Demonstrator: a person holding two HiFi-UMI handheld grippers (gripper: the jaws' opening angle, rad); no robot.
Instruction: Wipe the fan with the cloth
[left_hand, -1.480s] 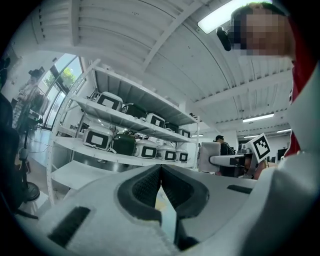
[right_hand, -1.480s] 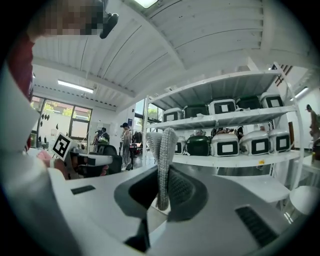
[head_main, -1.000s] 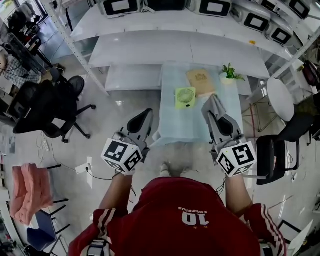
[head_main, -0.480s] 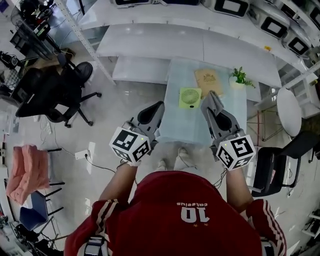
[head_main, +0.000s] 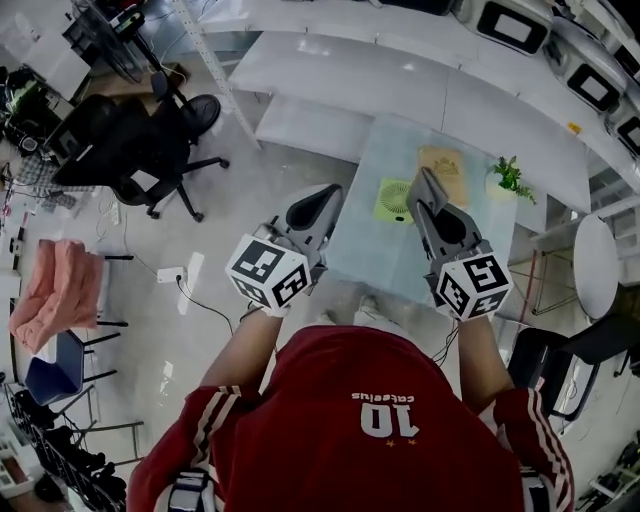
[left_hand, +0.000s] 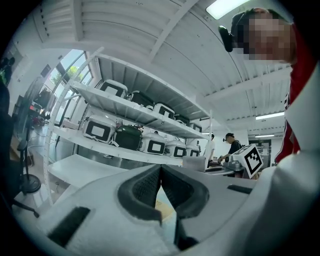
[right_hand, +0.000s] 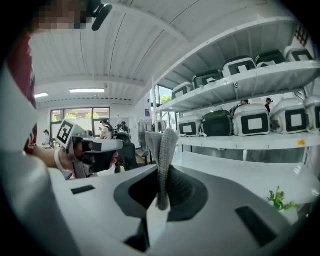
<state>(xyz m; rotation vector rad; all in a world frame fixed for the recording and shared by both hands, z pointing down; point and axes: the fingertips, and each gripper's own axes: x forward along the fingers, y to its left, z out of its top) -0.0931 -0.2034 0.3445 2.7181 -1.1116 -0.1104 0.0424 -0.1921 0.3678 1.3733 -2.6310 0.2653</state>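
One small lime-green, square-framed fan (head_main: 392, 200) sits on the pale glass-topped table (head_main: 365, 255), towards its far half, with a tan book (head_main: 445, 163) and a small green potted plant (head_main: 511, 178) beyond it to the right. Its outline is roughly square, so no long axis governs the approach.

In the head view the fan lies ahead of and below both tools, between them. It is just left of the right gripper (head_main: 420, 180) and further from the left gripper (head_main: 328, 193).

The right gripper's jaws are clamped on a grey knitted cloth (right_hand: 162, 147), which stands up out of them in a fold. The left gripper's jaws are closed tip to tip with nothing between them.

Both gripper views look level at the shelving, not down at the table. Judgement: the cloth-bearing right gripper is the nearer and must tip down and slightly left to reach the fan.
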